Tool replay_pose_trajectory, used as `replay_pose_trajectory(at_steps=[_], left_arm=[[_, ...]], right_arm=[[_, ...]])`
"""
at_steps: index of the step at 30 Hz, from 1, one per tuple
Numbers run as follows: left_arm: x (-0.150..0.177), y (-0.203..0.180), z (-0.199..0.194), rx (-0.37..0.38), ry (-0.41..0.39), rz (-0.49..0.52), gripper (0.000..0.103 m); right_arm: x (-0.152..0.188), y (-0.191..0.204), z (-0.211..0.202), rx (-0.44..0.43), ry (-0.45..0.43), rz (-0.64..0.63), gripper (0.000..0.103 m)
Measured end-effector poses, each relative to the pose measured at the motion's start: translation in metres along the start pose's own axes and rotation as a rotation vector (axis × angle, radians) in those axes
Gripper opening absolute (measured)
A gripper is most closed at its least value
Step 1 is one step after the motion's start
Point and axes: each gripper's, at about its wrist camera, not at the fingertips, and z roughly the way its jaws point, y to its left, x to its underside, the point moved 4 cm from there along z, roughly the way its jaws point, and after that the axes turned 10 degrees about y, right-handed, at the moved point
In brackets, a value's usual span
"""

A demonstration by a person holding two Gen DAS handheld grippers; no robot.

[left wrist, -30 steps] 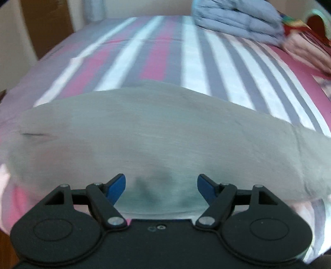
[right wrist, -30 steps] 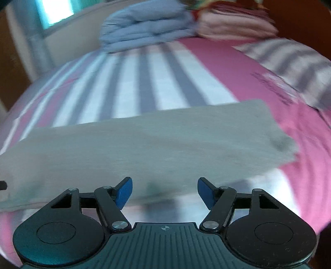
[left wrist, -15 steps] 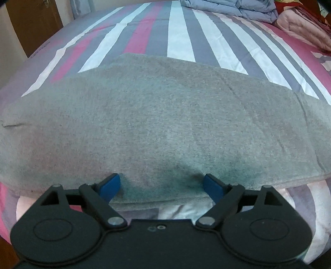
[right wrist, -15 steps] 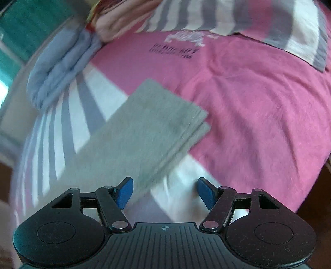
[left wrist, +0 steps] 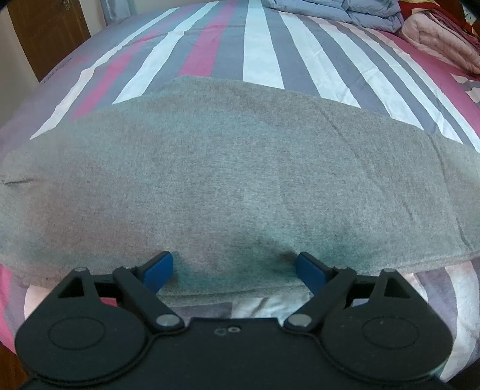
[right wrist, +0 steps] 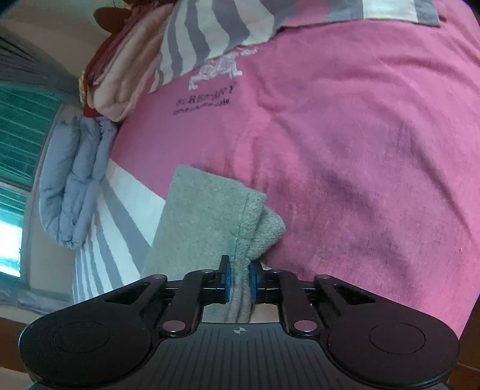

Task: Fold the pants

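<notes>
While lying flat across striped pink, grey and white bedsheet (left wrist: 261, 51), grey soft knitted pants (left wrist: 228, 168) stretched sideways, near edge of bed. Already doubled leg over leg, judging from two layers at hem (right wrist: 249, 216) in right view.

Left gripper (left wrist: 232, 265): blue pads spread wide, grasping nothing, hovering at near edge of grey pants, approx. mid length; pads just above or barely touching fabric, cannot tell which.

Right gripper (right wrist: 239, 283): clenched on bunched hem end of pants, fabric squeezed between both blue pads, w/ a loose corner sticking out beyond. This end over plain pink part of sheet, near printed logo (right wrist: 207, 96).

Further from pants: folded blue quilt (left wrist: 336, 12) and pink folded blanket (left wrist: 441, 33) at far side of bed, brown wooden door (left wrist: 45, 30) beyond left corner.

Handling, as judgement: light, limp, slightly thick jersey, not slippery, not fragile. Will sag and drape when lifted, so needs hold at both layers together. Best grip probably at hem end (already taken) and, for left, at near edge or waistband end, to carry one end over other w/o layers sliding apart.
</notes>
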Motion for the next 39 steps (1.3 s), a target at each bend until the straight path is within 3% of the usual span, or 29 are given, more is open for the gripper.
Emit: replay_pose_trajectory(at_steps=[5,9,12,17,22,26,28,29,31,32,33,34,36,39], left_arm=[[-0.004,0.01,-0.006,0.017,0.003,-0.042,0.076],[-0.009,0.032,-0.017,0.039,-0.008,-0.1,0.074],[-0.014,0.058,-0.026,0.041,-0.03,-0.15,0.074],[-0.016,0.106,-0.031,0.029,-0.043,-0.239,0.074],[-0.007,0.142,-0.025,0.012,-0.023,-0.311,0.074],[-0.003,0.15,-0.022,0.01,-0.018,-0.325,0.073],[-0.003,0.149,-0.022,0.012,-0.017,-0.319,0.074],[-0.004,0.148,-0.022,0.017,-0.015,-0.315,0.074],[-0.006,0.144,-0.022,0.04,-0.01,-0.313,0.074],[-0.008,0.141,-0.021,0.051,-0.005,-0.314,0.074],[-0.009,0.137,-0.02,0.063,-0.001,-0.312,0.074],[-0.01,0.133,-0.019,0.075,0.004,-0.309,0.074],[-0.011,0.124,-0.017,0.097,0.015,-0.302,0.075],[-0.011,0.11,-0.013,0.115,0.039,-0.288,0.076]], right_arm=[[0.017,0.064,-0.022,0.059,-0.129,-0.315,0.011],[0.054,0.134,-0.031,-0.005,-0.172,-0.533,0.011],[0.106,0.19,-0.024,-0.061,-0.166,-0.73,0.011],[0.222,0.252,0.009,-0.164,-0.04,-0.983,0.011],[0.324,0.264,0.063,-0.187,0.125,-1.081,0.011],[0.376,0.245,0.105,-0.104,0.228,-1.137,0.011],[0.389,0.23,0.126,-0.019,0.294,-1.169,0.012],[0.394,0.225,0.132,0.014,0.318,-1.188,0.015],[0.394,0.219,0.126,0.0,0.338,-1.204,0.028],[0.39,0.221,0.12,-0.016,0.346,-1.191,0.052],[0.385,0.223,0.112,-0.039,0.342,-1.173,0.084],[0.376,0.228,0.102,-0.071,0.323,-1.154,0.097],[0.362,0.231,0.079,-0.136,0.296,-1.145,0.097],[0.336,0.226,0.059,-0.123,0.206,-1.11,0.097]])
